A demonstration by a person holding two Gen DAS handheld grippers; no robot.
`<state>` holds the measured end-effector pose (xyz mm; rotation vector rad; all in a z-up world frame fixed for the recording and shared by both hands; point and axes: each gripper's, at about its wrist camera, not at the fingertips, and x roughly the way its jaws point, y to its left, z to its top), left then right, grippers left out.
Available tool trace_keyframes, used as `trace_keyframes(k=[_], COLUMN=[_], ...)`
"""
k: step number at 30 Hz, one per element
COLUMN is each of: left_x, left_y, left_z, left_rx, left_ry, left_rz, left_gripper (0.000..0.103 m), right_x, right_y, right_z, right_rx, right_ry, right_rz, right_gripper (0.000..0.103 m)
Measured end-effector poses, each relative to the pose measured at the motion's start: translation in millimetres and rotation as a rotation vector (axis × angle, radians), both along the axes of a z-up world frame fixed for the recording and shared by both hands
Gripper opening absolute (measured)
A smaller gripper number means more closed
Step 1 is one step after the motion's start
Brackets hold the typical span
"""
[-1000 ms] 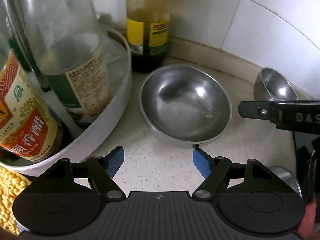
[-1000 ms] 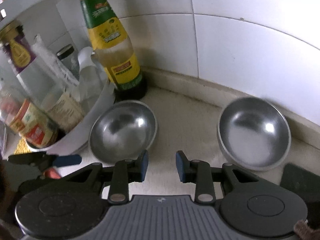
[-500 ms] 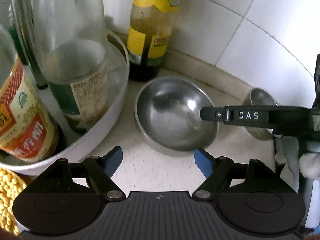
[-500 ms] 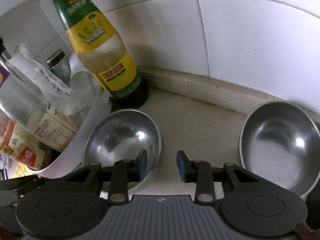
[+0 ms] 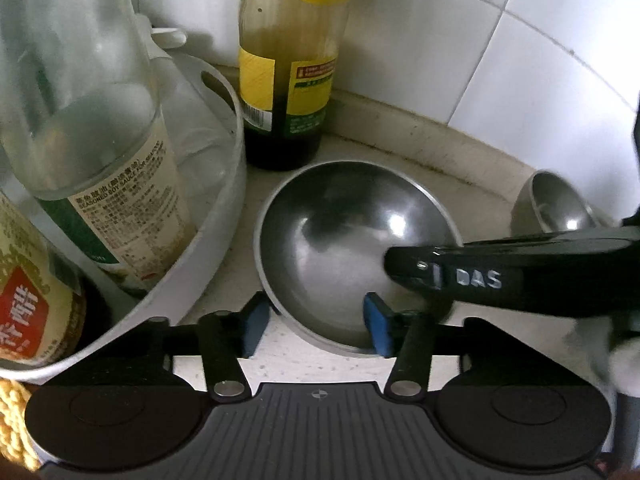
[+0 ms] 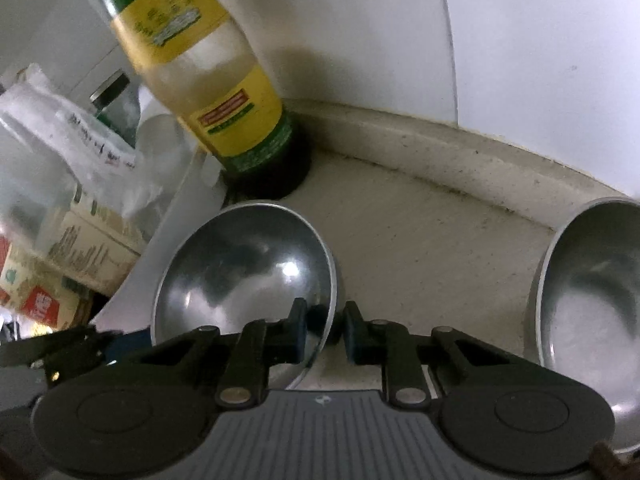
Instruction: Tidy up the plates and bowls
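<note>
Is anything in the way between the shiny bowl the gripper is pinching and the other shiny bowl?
Nothing visible. Only bare counter lies between the pinched bowl and the other bowl at the right. The yellow-label bottle stands behind the pinched bowl and the white tray beside it, both off that path.

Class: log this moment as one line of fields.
right gripper: shut on near bowl rim | left gripper: closing across same rim, one finger inside | far bowl: untouched

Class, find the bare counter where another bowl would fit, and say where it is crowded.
Free: the counter strip between the near bowl and the second bowl, up to the wall ledge. Crowded: around the white tub and yellow-labelled bottle beside the near bowl.
</note>
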<state>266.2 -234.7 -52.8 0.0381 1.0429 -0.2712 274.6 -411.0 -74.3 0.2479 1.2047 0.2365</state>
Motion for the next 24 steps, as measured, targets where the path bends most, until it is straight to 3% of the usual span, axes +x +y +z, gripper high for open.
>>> trace_keyframes(k=[4,24], left_x=[-4.1,-13.9], left_y=[-6.9,-19.4], left_z=[-4.7,1.4], left_rx=[0.05,0.095], left_ry=[-0.024,-0.078], left_rz=[-0.04,-0.094], left_gripper=[0.052,0.053], right_x=[-6.7,-20.8], right_y=[4.7,-6.8], right_z=[3.9,9.7], right_rx=[-0.032,-0.003], right_ry=[-0.008,-0.005], right_rz=[0.038,0.003], right_gripper=[0.018,0.018])
